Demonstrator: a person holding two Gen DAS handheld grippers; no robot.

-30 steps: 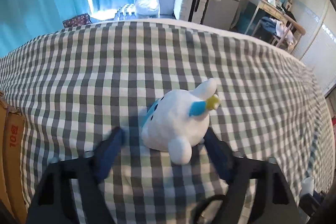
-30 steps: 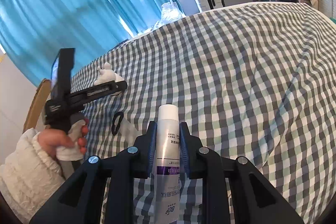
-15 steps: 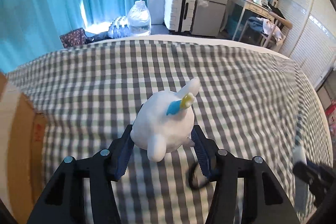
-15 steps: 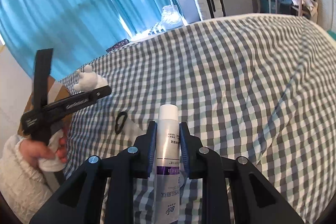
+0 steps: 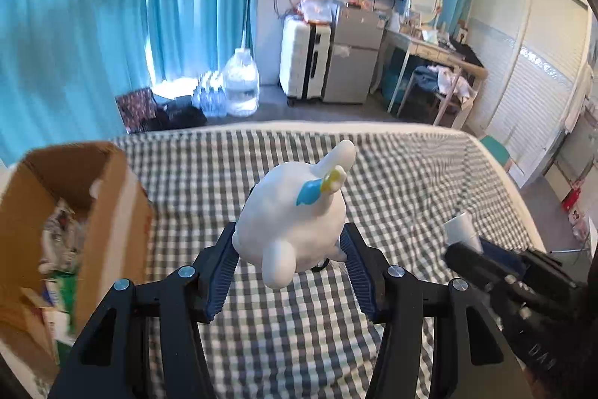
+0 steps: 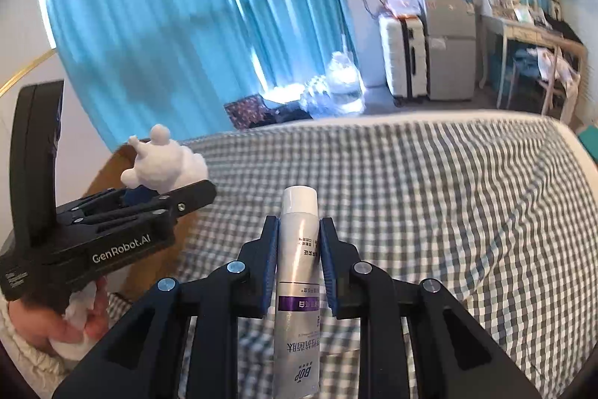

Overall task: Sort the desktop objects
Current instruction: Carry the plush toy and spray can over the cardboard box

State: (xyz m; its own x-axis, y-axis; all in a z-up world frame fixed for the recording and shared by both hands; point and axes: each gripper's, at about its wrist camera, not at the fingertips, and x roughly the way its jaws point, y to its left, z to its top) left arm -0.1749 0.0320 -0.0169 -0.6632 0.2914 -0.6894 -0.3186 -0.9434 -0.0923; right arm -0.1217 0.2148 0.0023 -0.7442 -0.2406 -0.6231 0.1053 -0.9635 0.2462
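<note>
Far left: an open cardboard box [image 5: 112, 212], brown and stiff-walled, seen with papers and packets inside; its near wall stands just beside the checked cloth [image 5: 392, 182]. Left gripper [image 5: 289, 260]: ribbed blue pads pressed against both sides of a soft white plush toy [image 5: 291, 223], rounded, with a blue-and-yellow tuft and a stubby ear; the toy is held clear above the cloth, right of the box. The cloth is a grey, white and pale green check, gently wrinkled; a broad bare stretch is seen ahead up to the far pale edge, with floor beyond. Right gripper [image 6: 298, 260]: pads pinched on a smooth silvery-white tube [image 6: 299, 272] with a purple band, cap pointing away, held above the cloth.
</note>
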